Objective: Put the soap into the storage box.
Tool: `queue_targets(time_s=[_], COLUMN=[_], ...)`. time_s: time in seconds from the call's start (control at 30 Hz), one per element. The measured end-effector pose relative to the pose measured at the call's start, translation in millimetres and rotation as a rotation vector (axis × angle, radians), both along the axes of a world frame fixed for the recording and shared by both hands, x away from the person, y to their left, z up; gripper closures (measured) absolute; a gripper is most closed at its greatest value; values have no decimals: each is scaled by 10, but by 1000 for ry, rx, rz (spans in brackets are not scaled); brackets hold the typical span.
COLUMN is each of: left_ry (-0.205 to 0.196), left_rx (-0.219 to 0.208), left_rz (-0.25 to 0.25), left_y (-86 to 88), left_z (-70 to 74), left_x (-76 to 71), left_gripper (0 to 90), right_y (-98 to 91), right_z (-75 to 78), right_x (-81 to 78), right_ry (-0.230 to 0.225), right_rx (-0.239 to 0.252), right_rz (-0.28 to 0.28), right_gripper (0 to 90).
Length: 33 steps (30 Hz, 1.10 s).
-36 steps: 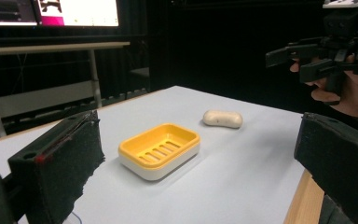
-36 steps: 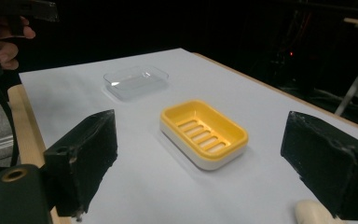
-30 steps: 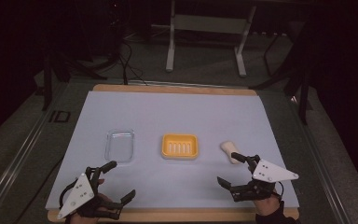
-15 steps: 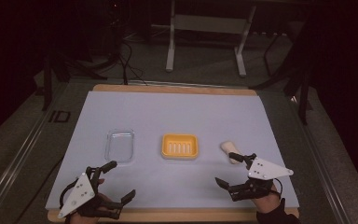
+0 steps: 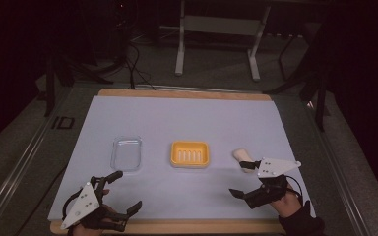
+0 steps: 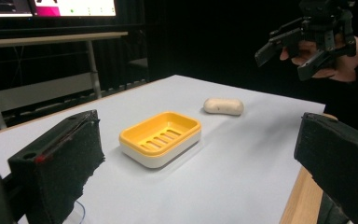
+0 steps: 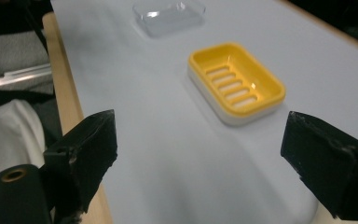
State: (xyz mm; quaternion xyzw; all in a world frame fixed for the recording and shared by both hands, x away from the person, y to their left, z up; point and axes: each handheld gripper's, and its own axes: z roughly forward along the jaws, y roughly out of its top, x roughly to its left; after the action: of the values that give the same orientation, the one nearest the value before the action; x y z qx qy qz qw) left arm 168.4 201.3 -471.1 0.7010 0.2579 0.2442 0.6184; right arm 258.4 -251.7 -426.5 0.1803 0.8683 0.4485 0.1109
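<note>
Soap bar (image 5: 242,159) lies on the table (image 5: 187,118), right of the yellow soap dish (image 5: 190,154). Right gripper (image 5: 243,178) hovers just beside it, jaws wide apart, empty. Left gripper (image 5: 122,191) gapes empty too.

Dim room, grey floor (image 5: 24,142), possibly a metal table frame (image 5: 216,29) behind

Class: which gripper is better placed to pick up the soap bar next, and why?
Right. The right gripper hangs open beside the soap bar; the left gripper sits at the far corner, beyond the yellow soap dish.
</note>
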Motion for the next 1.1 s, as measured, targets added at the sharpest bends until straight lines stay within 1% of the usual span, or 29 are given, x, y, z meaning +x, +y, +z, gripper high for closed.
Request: queue_targets(time_s=[0.2, 0.33, 0.4, 0.43, 0.47, 0.53, 0.57, 0.6, 0.67, 0.7, 0.8, 0.83, 1.0, 1.03, 1.07, 1.1], left_ry=[1, 3, 7, 8, 8, 9, 6, 6, 9, 9, 6, 5, 6, 6, 5, 5], left_rx=[4, 7, 8, 9, 13, 17, 17, 18, 23, 23, 15, 15, 19, 23, 20, 20], left_rz=[-2, -6, -7, -8, -11, -13, -13, -14, -14, -14, -11, -9, -9, -9, -9, -9], left_y=[-9, -15, -21, -25, -25, -32, -34, -35, -35, -35, -28, -27, -35, -35, -37, -37], left_z=[-10, -10, -14, -15, -16, -18, -19, -19, -20, -20, -16, -16, -17, -17, -17, -17], left_x=[7, 7, 8, 8, 7, 3, 1, 2, 6, 6, 5, 5, 11, 11, 11, 11], left_gripper=[12, 12, 12, 12, 12, 12, 12, 11, 11, 12, 12, 11, 12, 11, 12, 11], right_y=[40, 77, 93, 102, 112, 138, 149, 157, 174, 174, 207, 219, 272, 280, 288, 288], right_z=[25, 42, 48, 48, 45, 37, 34, 32, 29, 29, 40, 47, 79, 81, 81, 81], right_x=[34, 46, 55, 61, 64, 57, 57, 61, 64, 64, 92, 99, 129, 139, 150, 150], right_ry=[53, 79, 68, 77, 71, 72, 66, 85, 91, 91, 119, 116, 152, 159, 176, 176], right_rx=[-108, -162, -192, -200, -215, -255, -268, -279, -303, -303, -348, -363, -426, -436, -447, -447], right_rz=[28, 51, 56, 60, 59, 64, 63, 69, 75, 75, 83, 85, 114, 117, 119, 119], right_gripper=[103, 103, 103, 103, 103, 103, 103, 103, 103, 103, 103, 104, 103, 103, 103, 103])
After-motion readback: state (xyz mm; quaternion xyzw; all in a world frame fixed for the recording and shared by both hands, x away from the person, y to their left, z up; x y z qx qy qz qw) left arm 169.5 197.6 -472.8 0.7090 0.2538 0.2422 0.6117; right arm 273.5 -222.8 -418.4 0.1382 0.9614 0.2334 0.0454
